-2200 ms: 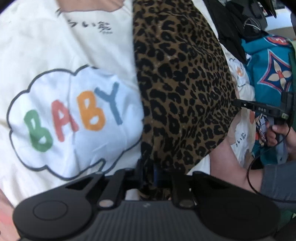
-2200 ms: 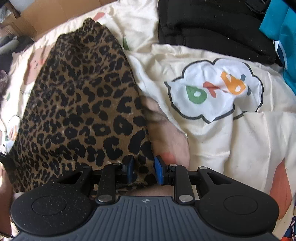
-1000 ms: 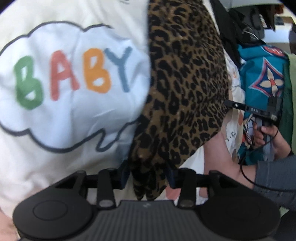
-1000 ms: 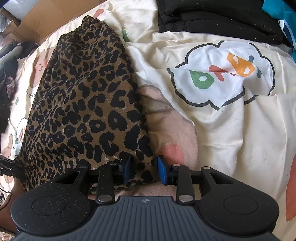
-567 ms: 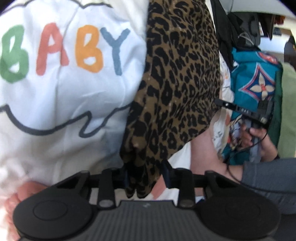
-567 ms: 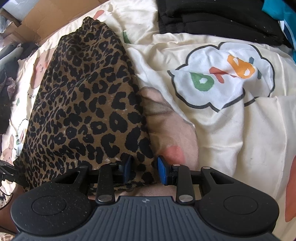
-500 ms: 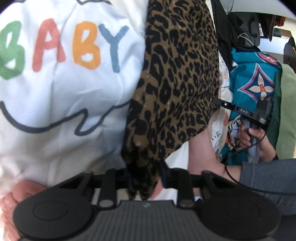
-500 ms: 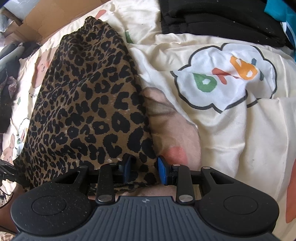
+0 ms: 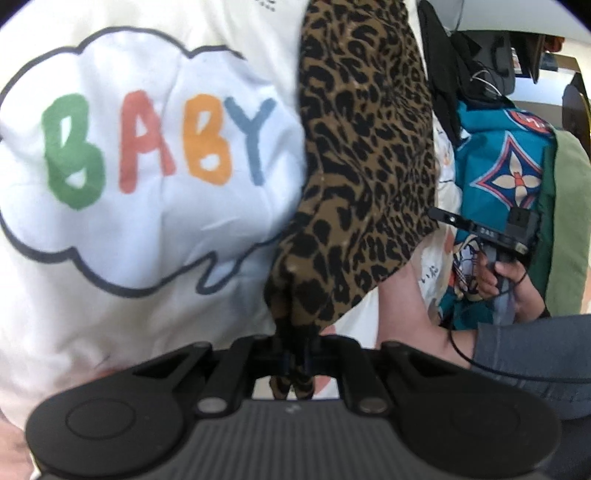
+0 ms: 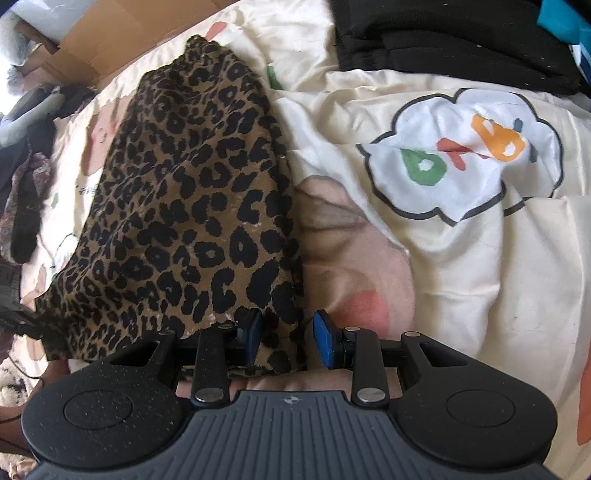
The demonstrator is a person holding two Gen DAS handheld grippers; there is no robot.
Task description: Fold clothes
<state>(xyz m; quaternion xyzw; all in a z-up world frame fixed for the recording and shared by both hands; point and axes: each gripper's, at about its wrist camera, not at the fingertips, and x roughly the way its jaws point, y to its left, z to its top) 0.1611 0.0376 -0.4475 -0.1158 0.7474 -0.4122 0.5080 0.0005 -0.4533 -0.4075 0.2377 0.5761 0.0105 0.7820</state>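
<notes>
Now the left gripper [image 9: 295, 360] pinches soft, bunched leopard-print cloth [image 9: 365, 155].

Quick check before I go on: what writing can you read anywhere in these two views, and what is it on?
"BABY" in coloured letters: on the white cloud print of the cream bedsheet, plain in the left view, creased in the right.
Small dark characters at the sheet's top edge: cut off, unreadable.
Label on the other gripper's black bar: too small.
</notes>
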